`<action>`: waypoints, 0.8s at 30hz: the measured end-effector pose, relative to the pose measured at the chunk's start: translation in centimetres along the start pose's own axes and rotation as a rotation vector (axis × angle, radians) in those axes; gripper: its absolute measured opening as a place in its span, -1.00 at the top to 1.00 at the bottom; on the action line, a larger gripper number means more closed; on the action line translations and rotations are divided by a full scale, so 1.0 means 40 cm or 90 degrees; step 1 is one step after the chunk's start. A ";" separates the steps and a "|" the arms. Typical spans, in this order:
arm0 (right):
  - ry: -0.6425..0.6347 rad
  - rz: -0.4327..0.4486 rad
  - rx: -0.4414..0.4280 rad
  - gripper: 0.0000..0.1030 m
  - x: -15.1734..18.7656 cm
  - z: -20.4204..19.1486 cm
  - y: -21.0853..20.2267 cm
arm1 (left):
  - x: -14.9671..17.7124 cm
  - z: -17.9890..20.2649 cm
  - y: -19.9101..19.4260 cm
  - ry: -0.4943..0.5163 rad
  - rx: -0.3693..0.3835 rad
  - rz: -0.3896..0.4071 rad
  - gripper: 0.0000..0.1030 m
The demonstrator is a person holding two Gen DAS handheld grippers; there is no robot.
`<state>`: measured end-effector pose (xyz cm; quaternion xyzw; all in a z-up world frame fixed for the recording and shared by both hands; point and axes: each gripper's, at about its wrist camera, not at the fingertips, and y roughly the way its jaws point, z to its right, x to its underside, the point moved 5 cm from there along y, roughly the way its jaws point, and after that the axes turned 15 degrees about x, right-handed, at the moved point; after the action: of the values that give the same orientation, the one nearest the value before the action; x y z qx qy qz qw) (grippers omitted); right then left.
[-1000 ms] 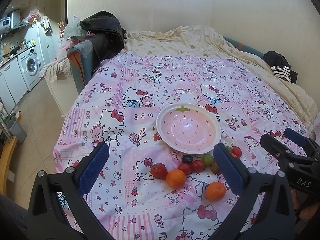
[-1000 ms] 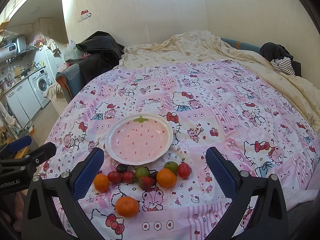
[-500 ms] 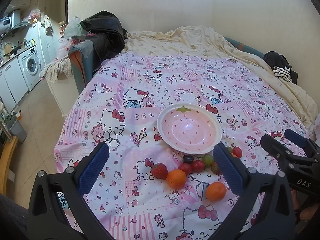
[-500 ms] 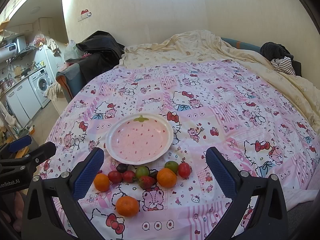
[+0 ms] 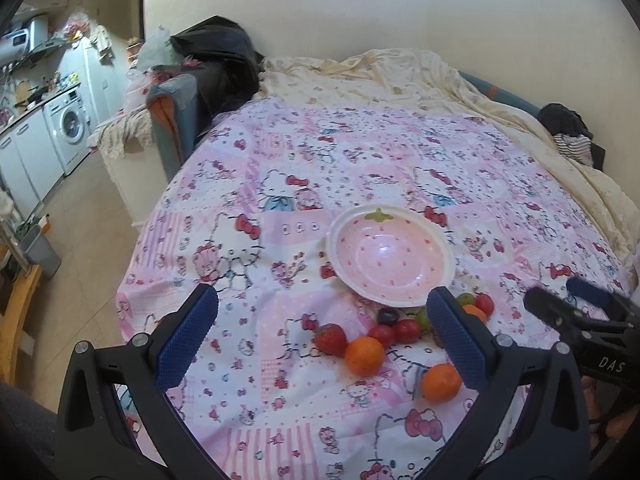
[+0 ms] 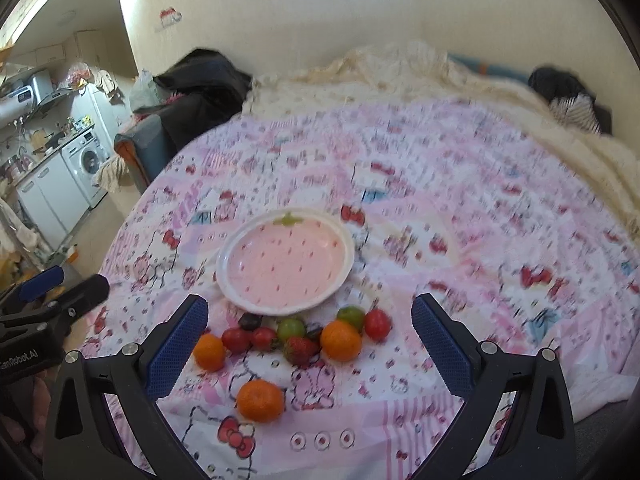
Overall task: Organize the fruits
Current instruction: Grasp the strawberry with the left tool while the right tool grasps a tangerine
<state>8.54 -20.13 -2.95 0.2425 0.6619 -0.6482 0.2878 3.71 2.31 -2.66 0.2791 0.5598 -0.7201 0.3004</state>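
Observation:
A pink strawberry-pattern plate lies empty on the Hello Kitty bedspread. In front of it lie several small fruits: oranges, a strawberry, red tomatoes, green grapes and a dark grape. My left gripper is open and empty, hovering above the bedspread near the fruits. My right gripper is open and empty, above the fruit row. Each gripper shows in the other's view: the right one and the left one.
The bedspread covers a bed with a cream blanket at the far end. Dark clothes pile on a chair at the back left. A washing machine and cabinets stand far left beyond the bed's edge.
The right wrist view has shifted and blurred: the right gripper is moving, with the plate and fruits now sitting further right in its view. The left gripper has barely moved.

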 end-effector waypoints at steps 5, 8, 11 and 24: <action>0.015 -0.153 -0.064 -0.98 0.050 -0.010 0.087 | 0.017 -0.063 0.042 -0.045 -0.031 -0.062 -1.00; -0.006 -0.240 -0.095 -0.70 0.090 -0.044 0.130 | 0.042 -0.102 0.083 -0.088 -0.037 -0.122 -1.00; -0.065 -0.290 -0.083 -0.62 0.128 -0.085 0.161 | 0.055 -0.133 0.107 -0.117 -0.037 -0.156 -1.00; -0.202 -0.310 -0.068 -0.08 0.192 -0.159 0.187 | 0.099 -0.158 0.258 -0.216 0.001 -0.301 -0.75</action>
<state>7.79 -13.86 -13.71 -0.0428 0.6804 -0.6925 0.2360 9.20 6.02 -13.56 0.0167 0.5504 -0.8071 0.2132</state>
